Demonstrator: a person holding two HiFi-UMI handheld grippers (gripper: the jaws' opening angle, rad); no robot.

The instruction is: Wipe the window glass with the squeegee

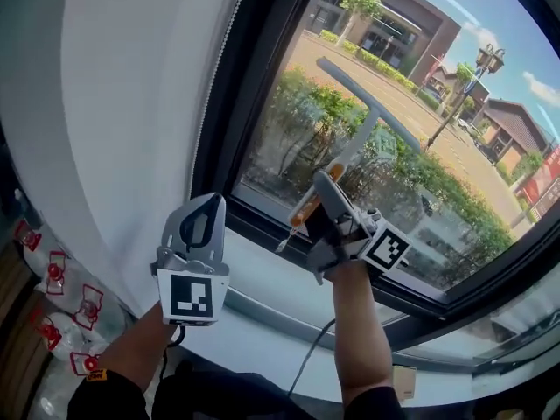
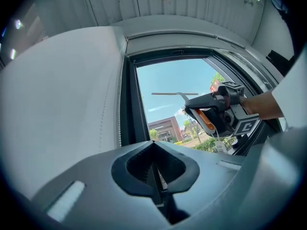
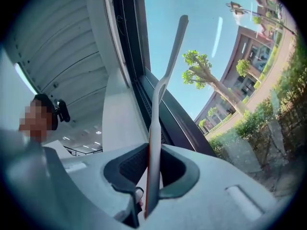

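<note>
A white panel (image 1: 131, 121) fills the upper left of the head view, beside a dark window frame (image 1: 229, 103). Through the window glass (image 1: 289, 138) — bright daylight, blue sky (image 1: 516, 33), hedges (image 1: 455, 191), brown buildings (image 1: 394, 16). A pale sill (image 1: 280, 297) crosses lower centre.

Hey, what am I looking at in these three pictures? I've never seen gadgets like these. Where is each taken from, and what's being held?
No robot here: a person holds a two-jaw gripper in each hand. The head view comes from a camera on the person's head; the other two come from cameras riding on the grippers. The right gripper is clamped on a squeegee held up to the window glass. The left gripper is shut on nothing, near the white windowsill.
</note>
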